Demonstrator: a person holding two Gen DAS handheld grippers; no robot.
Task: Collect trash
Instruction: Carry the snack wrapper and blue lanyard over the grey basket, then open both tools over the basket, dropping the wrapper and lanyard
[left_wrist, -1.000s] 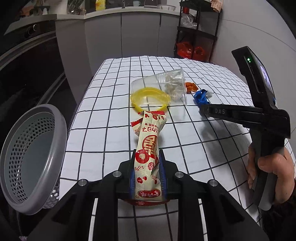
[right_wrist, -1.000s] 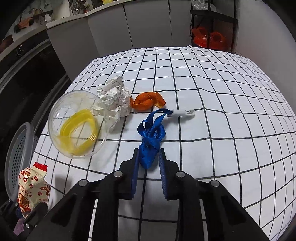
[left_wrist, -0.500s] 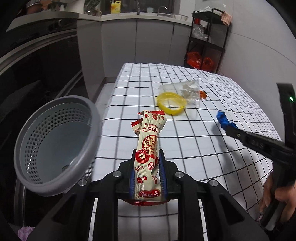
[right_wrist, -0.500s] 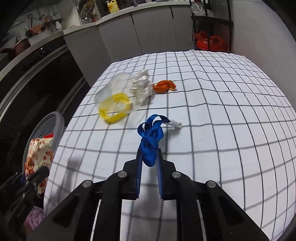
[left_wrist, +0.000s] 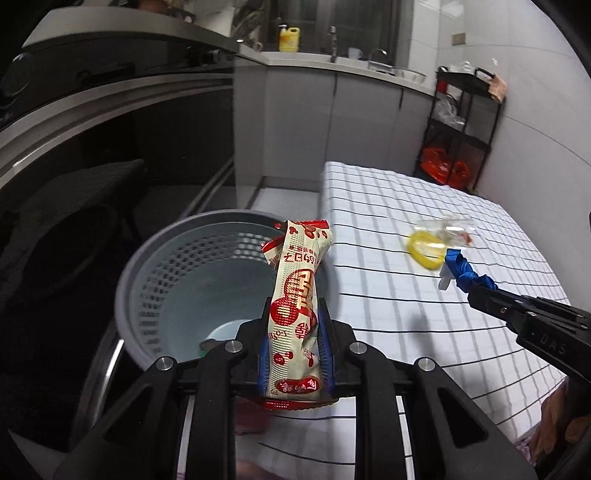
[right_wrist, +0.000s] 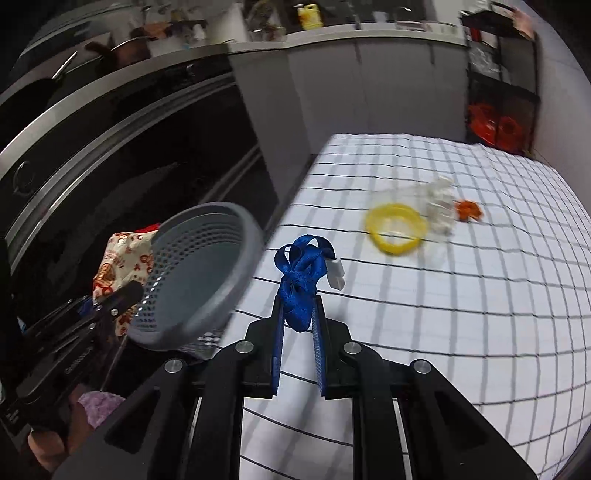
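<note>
Nearest, the left gripper (left_wrist: 295, 343) was clamped on a red-and-cream snack wrapper (left_wrist: 297, 291), which stood upright between the pads with its torn top over the rim of the grey perforated basket (left_wrist: 155, 258) beside the table's edge. The right gripper (right_wrist: 298, 325) was pinched, jaws nearly together, on a knotted blue strap (right_wrist: 297, 275) with a white clip, carried above the checked tablecloth (right_wrist: 461, 332) just beside the basket. Farther off, a yellow ring (right_wrist: 396, 228), a clear cup with crumpled paper (right_wrist: 437, 206) and an orange scrap (right_wrist: 468, 210) lay on the cloth, uncollected. Both pieces appeared to be in transit to the basket. The next move probably called for bringing each over the basket's mouth and parting the jaws.
</note>
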